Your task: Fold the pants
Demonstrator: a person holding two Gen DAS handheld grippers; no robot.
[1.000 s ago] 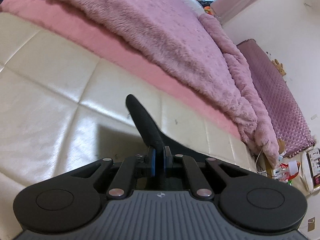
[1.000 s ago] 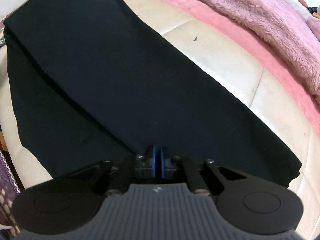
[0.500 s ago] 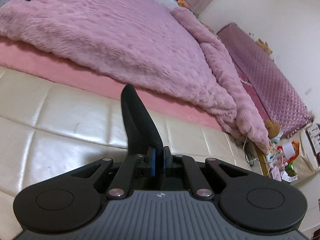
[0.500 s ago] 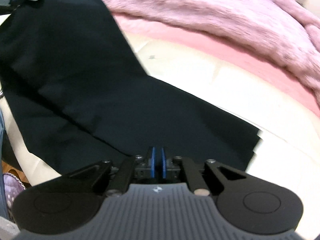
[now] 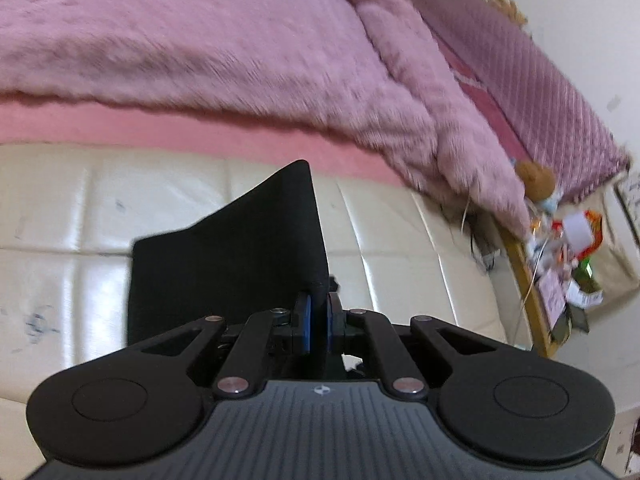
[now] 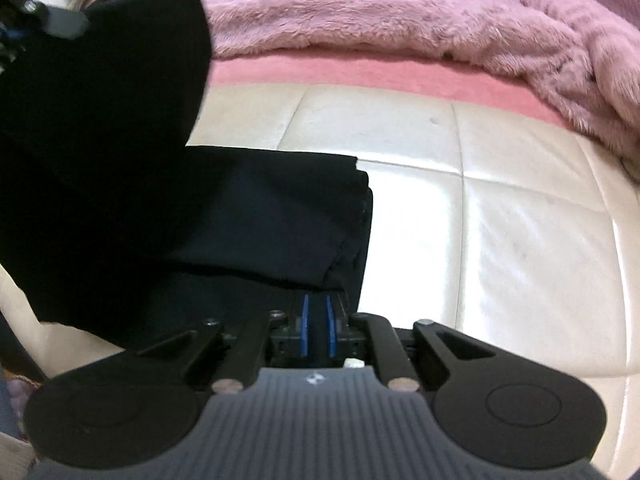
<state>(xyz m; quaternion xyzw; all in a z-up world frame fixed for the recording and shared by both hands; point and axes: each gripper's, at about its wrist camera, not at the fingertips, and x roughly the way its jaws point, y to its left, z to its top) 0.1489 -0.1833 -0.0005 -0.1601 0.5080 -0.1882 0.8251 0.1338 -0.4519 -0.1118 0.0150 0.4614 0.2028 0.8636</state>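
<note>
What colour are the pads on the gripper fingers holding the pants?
Blue pads, best seen in the right wrist view, clamped on the black pants.

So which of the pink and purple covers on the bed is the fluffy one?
The light pink-mauve blanket heaped across the bed is fluffy, with long shaggy pile. The flat pink sheet under it is smooth, and the darker purple cover by the wall is quilted.

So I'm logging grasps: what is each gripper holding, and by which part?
Both hold the black pants: left gripper pinches a lifted edge; right gripper pinches the fabric edge near the hem.
</note>
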